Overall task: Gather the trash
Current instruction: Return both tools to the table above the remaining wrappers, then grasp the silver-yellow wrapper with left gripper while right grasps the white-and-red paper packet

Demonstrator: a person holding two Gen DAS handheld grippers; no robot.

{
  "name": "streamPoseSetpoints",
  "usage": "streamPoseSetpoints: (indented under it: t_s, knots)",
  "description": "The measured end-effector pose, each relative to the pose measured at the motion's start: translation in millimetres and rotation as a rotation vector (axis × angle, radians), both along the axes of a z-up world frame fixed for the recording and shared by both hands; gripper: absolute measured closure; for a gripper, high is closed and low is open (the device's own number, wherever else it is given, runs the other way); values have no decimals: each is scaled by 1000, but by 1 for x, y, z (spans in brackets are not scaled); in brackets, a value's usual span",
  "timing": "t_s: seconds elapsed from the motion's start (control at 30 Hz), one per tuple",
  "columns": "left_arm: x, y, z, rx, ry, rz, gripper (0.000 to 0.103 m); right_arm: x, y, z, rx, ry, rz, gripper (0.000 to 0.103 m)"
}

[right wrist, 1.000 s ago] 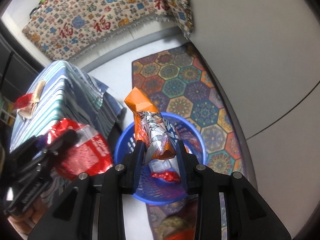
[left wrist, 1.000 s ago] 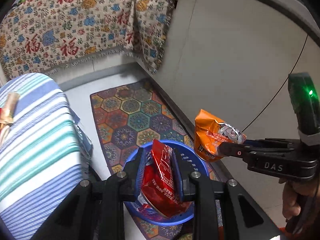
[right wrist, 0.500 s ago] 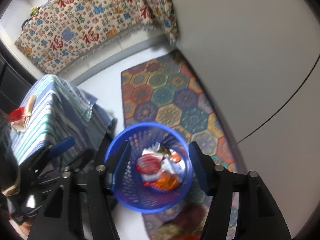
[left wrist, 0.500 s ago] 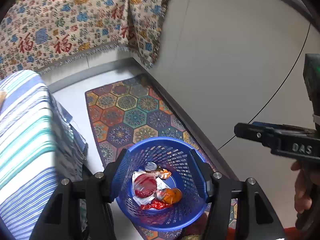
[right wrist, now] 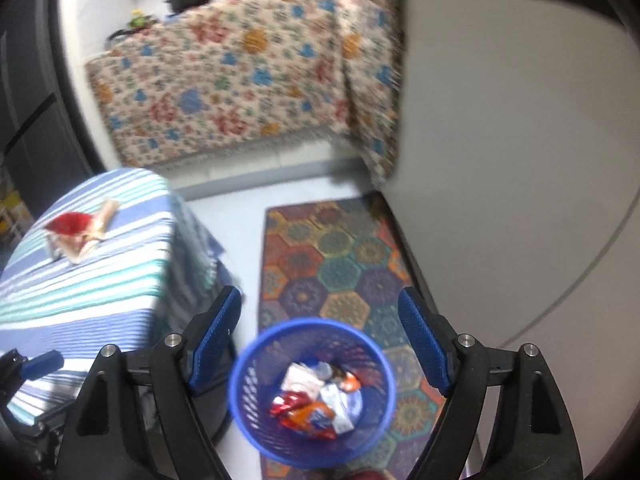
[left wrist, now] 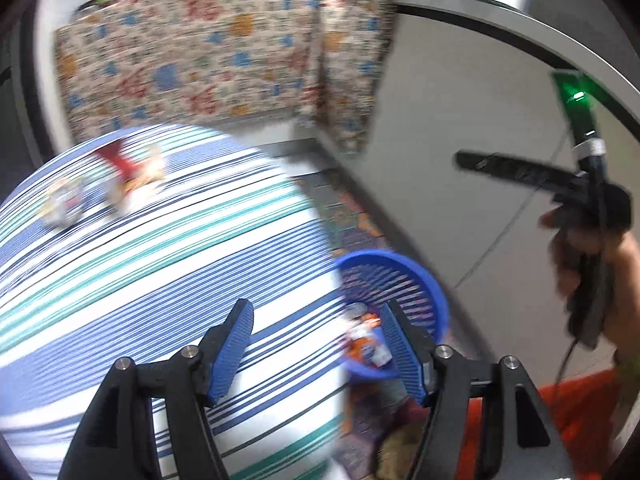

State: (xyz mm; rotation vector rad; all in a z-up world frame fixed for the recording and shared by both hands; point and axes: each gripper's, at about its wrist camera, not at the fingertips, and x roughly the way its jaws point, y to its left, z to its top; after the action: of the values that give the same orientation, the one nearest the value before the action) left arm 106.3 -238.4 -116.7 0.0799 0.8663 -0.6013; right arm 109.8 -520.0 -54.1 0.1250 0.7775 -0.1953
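Observation:
A blue mesh trash basket (right wrist: 244,384) stands on the floor and holds several wrappers (right wrist: 316,400); it also shows in the left wrist view (left wrist: 436,292). My left gripper (left wrist: 316,350) is open and empty over the edge of the striped table (left wrist: 120,280). My right gripper (right wrist: 320,340) is open and empty above the basket, and shows from the side in the left wrist view (left wrist: 520,170). Red and tan wrappers (right wrist: 76,230) lie on the far part of the table, blurred in the left wrist view (left wrist: 128,180), beside another small wrapper (left wrist: 64,204).
A patterned hexagon rug (right wrist: 340,248) lies under the basket beside a grey wall (right wrist: 500,160). A floral cloth (right wrist: 240,80) hangs over a counter at the back. Something orange (left wrist: 560,412) lies low on the right.
Both grippers dropped their snack bags into the basket and opened. The left gripper has swung left and up over the striped table. The right gripper has risen above the basket.

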Motion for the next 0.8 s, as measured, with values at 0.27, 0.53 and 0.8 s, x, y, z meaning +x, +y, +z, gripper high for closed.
streamPoseSetpoints:
  t_s: [0.27, 0.53, 0.8]
  knots:
    - [21, 118, -19, 68, 20, 252, 36, 24, 114, 6, 10, -24, 231, 19]
    - [56, 176, -28, 136, 24, 341, 36, 49, 221, -31, 13, 96, 485, 19]
    - [91, 185, -41, 150, 22, 344, 24, 77, 240, -65, 14, 207, 517, 22]
